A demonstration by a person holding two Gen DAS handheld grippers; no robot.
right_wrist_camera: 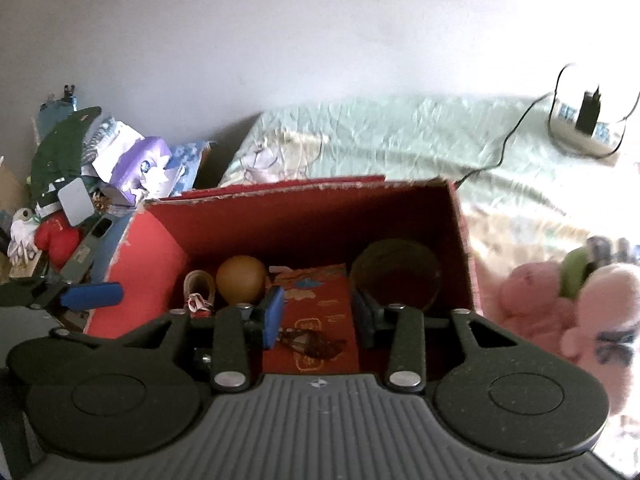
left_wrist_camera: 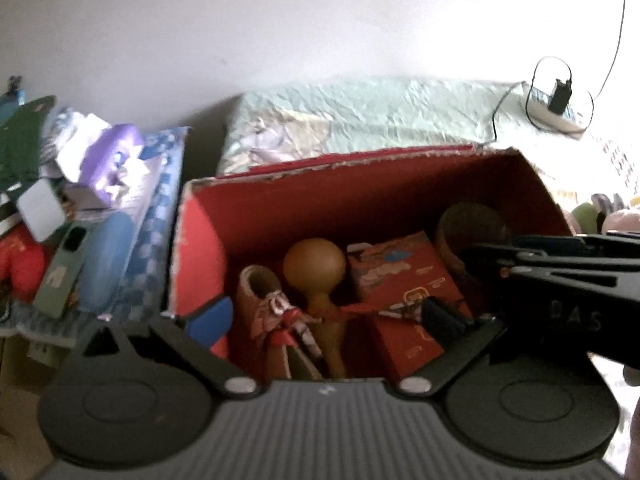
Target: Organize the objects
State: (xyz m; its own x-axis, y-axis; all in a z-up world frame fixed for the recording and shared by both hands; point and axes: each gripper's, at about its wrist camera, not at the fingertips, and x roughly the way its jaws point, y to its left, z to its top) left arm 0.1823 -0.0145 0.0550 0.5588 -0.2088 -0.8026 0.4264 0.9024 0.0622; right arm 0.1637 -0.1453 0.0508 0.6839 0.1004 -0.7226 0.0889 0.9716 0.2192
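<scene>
Both tongs hang over the open red box (right_wrist_camera: pixel 156 236), and neither has hold of anything that we can see. Our right tongs (right_wrist_camera: pixel 318 314) stand moderately open, the blue pad (right_wrist_camera: pixel 274 312) on one side and the darker finger on the other, directly above the red packet (right_wrist_camera: pixel 320 308) lying flat on the box floor. Our left tongs (left_wrist_camera: pixel 320 316) are spread wide; one blue-padded finger (left_wrist_camera: pixel 212 320) sits at the box's left wall and the other is partly hidden behind the right gripper's body, which crosses the left view.

Inside the box, from left to right, we see a small shoe (right_wrist_camera: pixel 198 288), a wooden gourd-shaped piece (right_wrist_camera: pixel 240 284), the red packet, and a round dark bowl (right_wrist_camera: pixel 394 276) in the far right corner. In the left view the gourd piece's round head points toward the back wall and its neck runs toward us, so its long axis lies roughly along the fingers' direction.

Outside, a pink plush toy (right_wrist_camera: pixel 560 312) lies on the bed (right_wrist_camera: pixel 400 140) just right of the box, nearer our right hand and apart from its fingers. We judge that to be the likeliest next thing to gather; reaching it would mean swinging right, clear of the box wall. A cluttered pile (right_wrist_camera: pixel 100 184) sits left of the box, on the left hand's side.
</scene>
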